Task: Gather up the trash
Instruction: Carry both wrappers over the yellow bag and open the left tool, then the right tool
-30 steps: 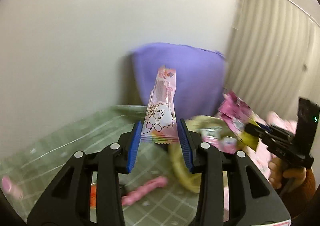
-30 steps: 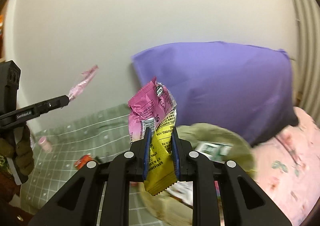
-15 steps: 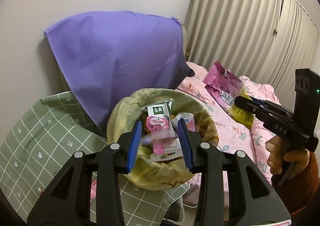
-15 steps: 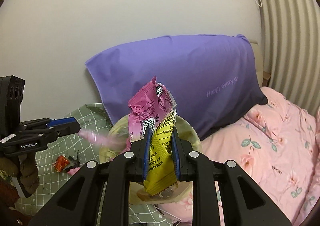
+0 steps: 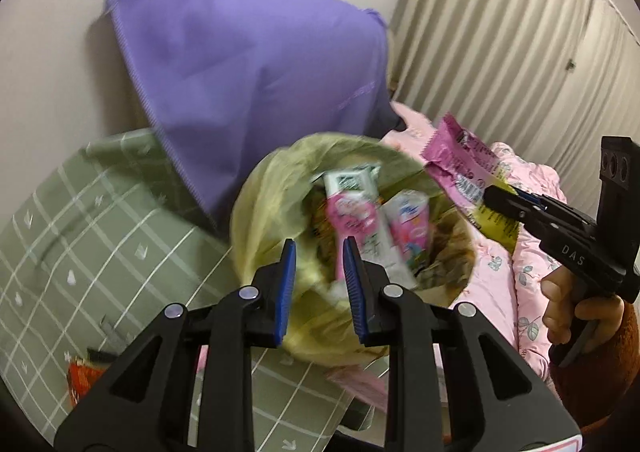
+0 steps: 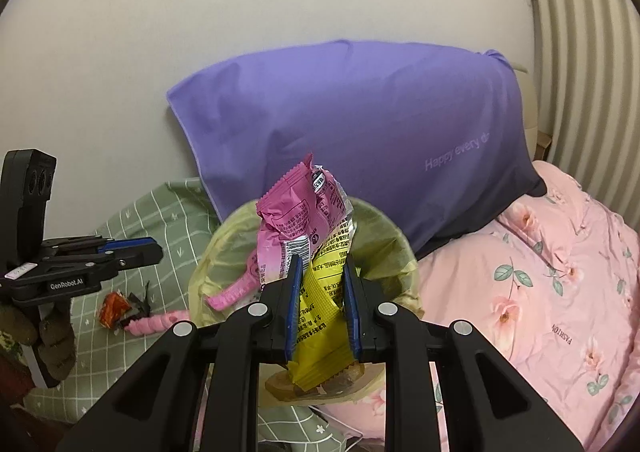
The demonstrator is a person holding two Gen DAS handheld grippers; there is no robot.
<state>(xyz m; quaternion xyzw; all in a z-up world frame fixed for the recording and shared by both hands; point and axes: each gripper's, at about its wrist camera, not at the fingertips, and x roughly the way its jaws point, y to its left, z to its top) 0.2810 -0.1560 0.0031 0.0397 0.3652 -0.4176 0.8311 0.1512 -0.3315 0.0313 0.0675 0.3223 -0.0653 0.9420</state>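
Observation:
A bin lined with a yellow-green bag (image 5: 264,220) stands on the bed, holding several wrappers and cartons, with a pink and white wrapper (image 5: 360,224) on top. My left gripper (image 5: 319,252) is open and empty above the bin's near rim. My right gripper (image 6: 320,272) is shut on a pink and yellow wrapper bundle (image 6: 304,220), held over the bin (image 6: 384,248). The bundle also shows in the left wrist view (image 5: 460,168), at the bin's right rim. The left gripper shows in the right wrist view (image 6: 132,246), left of the bin.
A purple pillow (image 6: 360,124) leans on the wall behind the bin. A green checked blanket (image 5: 80,236) lies left, with an orange wrapper (image 6: 114,302) and a pink wrapper (image 6: 156,322) on it. A pink floral duvet (image 6: 540,272) lies right, curtains (image 5: 520,52) behind.
My left gripper swung from the blanket to over the bin and let go of the pink cartoon wrapper, which now lies in the bin. My right gripper moved over the bin, still gripping its bundle.

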